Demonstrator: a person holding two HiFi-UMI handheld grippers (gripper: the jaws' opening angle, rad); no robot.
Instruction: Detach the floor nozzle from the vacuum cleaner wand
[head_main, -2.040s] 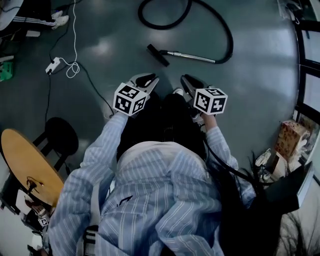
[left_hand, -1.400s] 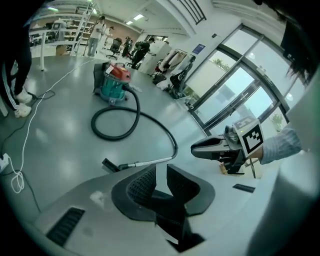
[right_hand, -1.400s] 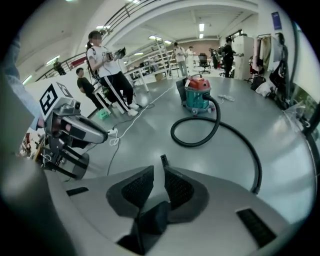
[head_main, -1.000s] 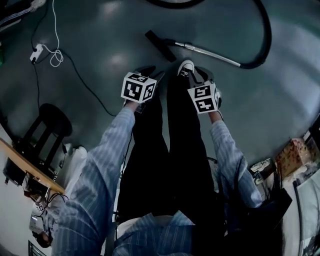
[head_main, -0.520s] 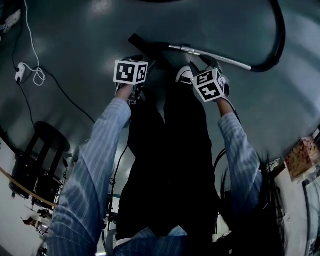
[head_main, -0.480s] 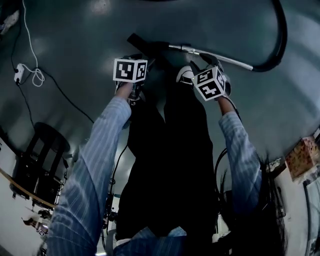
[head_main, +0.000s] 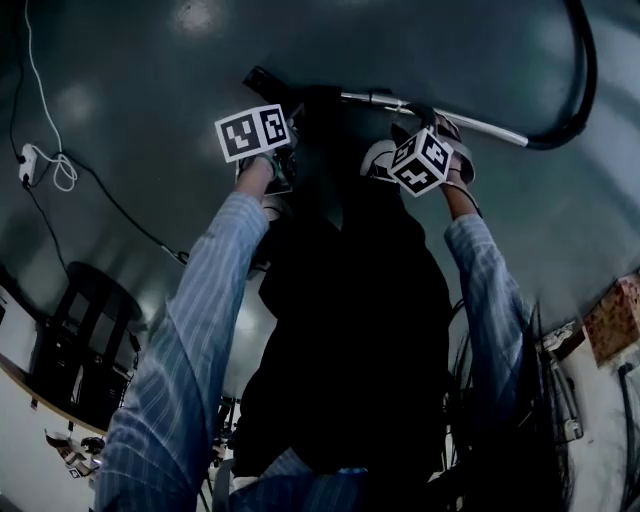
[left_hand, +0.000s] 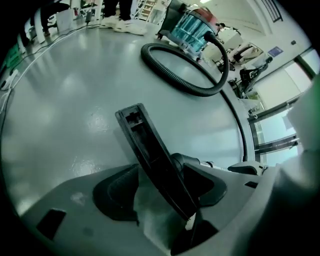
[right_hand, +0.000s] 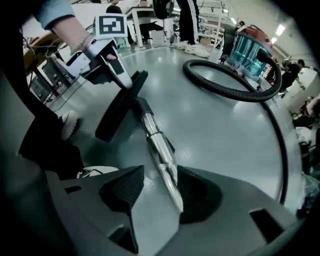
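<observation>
Left gripper (left_hand: 161, 189) is hanging spread wide over floor nozzle (left_hand: 145, 150); black bar is passing between jaws, unclamped. Right gripper (right_hand: 160, 191) is gaping likewise around wand (right_hand: 156, 145), tube lying close to one pad. Nozzle and wand are lying joined on floor (left_hand: 60, 100). We are judging nozzle rigid, light plastic, best pinched across narrow body. Wand is looking like polished metal, slippery (likely to spin under twist), so we are favouring firm hold near joint.
</observation>
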